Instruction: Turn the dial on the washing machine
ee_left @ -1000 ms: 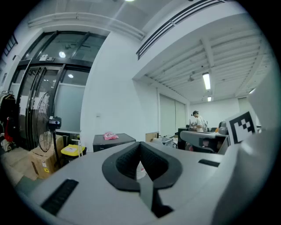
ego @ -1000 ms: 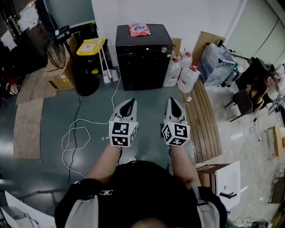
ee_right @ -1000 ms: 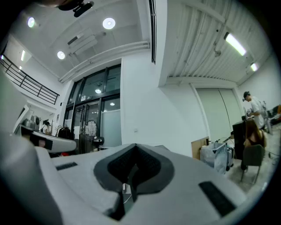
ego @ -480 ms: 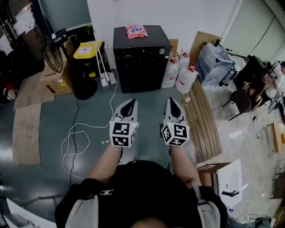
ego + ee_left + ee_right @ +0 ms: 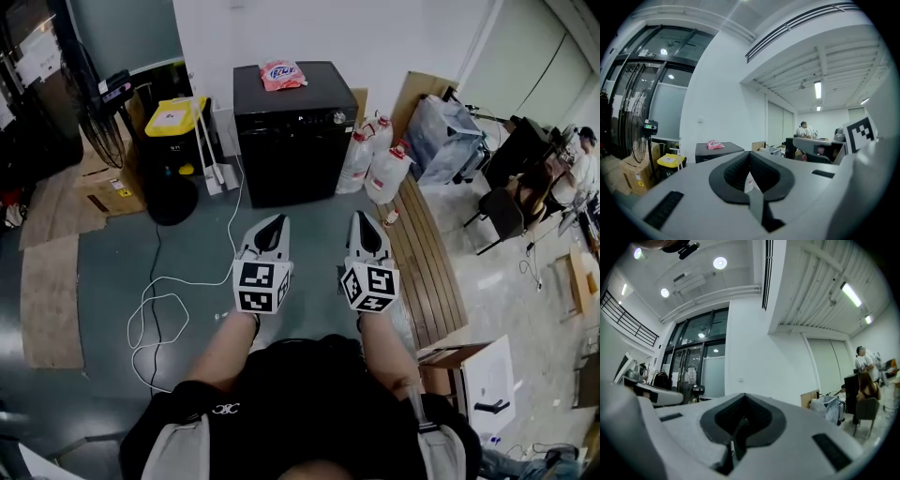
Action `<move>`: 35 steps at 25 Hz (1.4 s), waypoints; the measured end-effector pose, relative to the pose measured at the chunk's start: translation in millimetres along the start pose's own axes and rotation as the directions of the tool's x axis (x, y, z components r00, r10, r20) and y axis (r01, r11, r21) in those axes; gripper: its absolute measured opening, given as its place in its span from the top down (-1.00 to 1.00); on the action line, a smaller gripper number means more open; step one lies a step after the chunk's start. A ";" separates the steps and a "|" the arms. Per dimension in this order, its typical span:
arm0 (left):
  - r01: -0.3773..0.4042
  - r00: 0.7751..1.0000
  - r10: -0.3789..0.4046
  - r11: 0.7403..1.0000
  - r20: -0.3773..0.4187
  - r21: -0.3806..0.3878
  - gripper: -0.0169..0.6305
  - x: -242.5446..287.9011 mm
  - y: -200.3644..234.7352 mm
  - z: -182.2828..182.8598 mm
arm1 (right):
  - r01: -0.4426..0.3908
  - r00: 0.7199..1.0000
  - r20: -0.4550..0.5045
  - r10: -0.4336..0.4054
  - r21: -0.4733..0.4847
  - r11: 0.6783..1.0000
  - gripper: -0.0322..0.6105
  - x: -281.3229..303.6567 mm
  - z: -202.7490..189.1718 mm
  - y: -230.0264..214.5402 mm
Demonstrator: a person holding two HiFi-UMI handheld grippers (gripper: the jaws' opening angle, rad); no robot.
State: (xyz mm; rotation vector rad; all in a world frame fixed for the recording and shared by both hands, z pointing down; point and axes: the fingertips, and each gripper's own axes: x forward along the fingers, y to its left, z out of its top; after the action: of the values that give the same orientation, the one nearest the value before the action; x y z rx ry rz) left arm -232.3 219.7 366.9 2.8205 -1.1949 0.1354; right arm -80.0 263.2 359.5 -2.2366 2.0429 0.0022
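L gripper (image 5: 275,225) and R gripper (image 5: 362,221), white, hand-held: jaws together, empty, over the grey floor (image 5: 314,211). Black boxy washing machine (image 5: 295,141) well ahead by the wall. Small silver dial (image 5: 339,117), prob. top-right of front. Step: approach. Next: close in, open R jaws round dial.

The grey floor (image 5: 187,253) bears the washing machine (image 5: 295,141), a white cable (image 5: 155,300) and flat cardboard (image 5: 52,300).

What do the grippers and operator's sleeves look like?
The left gripper and right gripper match: white tapered shells, black ribbed jaw pads, a white cube with black square markers at each rear. No cables visible. Clothing: black short-sleeved top with white logo, grey shoulder straps.
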 end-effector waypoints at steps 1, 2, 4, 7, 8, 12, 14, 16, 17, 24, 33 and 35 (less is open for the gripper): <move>0.003 1.000 -0.003 1.000 -0.002 -0.004 0.96 1.6 2.3 -0.5 | 0.006 1.000 -0.001 -0.006 0.003 1.000 0.90 2.4 -0.2 -1.2; 0.005 1.000 -0.005 1.000 -0.003 -0.006 0.96 4.2 4.5 -0.5 | 0.012 1.000 0.001 -0.012 0.008 1.000 0.90 5.4 0.0 -3.0; 0.006 1.000 -0.006 1.000 -0.004 -0.005 0.96 13.3 10.5 -0.1 | 0.019 1.000 0.007 -0.019 0.015 1.000 0.90 14.7 0.9 -5.8; 0.001 1.000 -0.001 1.000 -0.005 -0.004 0.96 28.6 19.4 -2.5 | 0.009 1.000 0.013 -0.010 0.006 1.000 0.90 30.0 -2.2 -8.2; -0.003 1.000 0.003 1.000 -0.001 -0.003 0.96 33.9 22.3 -2.9 | 0.006 1.000 0.019 -0.006 0.003 1.000 0.90 35.8 -2.6 -10.3; -0.016 1.000 0.016 1.000 0.012 0.016 0.96 67.5 32.2 -5.9 | -0.008 0.999 0.050 0.008 -0.008 1.000 0.90 69.1 -5.6 -26.1; -0.013 1.000 0.013 1.000 -0.002 0.025 0.96 93.7 34.5 -6.6 | -0.013 0.999 0.051 0.014 -0.012 1.000 0.90 93.0 -8.0 -38.7; -0.005 1.000 0.006 0.999 -0.012 0.037 0.96 124.3 33.7 -0.1 | -0.014 0.998 0.055 0.014 -0.001 1.000 0.90 119.2 -5.1 -55.1; -0.003 1.000 0.003 0.999 -0.012 0.041 0.96 140.4 33.2 4.8 | -0.015 0.998 0.057 0.015 0.003 1.000 0.90 132.5 -2.9 -64.1; -0.033 0.999 0.034 0.999 -0.005 0.033 0.96 262.8 46.5 26.2 | -0.052 0.998 0.028 0.052 0.002 0.999 0.90 244.8 -12.3 -130.5; -0.071 0.997 0.071 0.997 -0.022 0.005 0.96 408.0 63.2 48.8 | -0.094 0.994 -0.038 0.098 0.096 0.991 0.90 377.4 -23.9 -213.4; -0.081 0.996 0.081 0.997 -0.031 -0.001 0.96 430.8 67.3 47.5 | -0.094 0.993 -0.060 0.103 0.142 0.985 0.90 399.7 -32.2 -230.1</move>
State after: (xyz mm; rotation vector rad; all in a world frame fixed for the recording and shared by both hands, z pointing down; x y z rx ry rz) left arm 20.2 -139.0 369.6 2.7584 -1.3018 0.1808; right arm 183.3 -116.3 379.6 -2.0784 2.1142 -0.2028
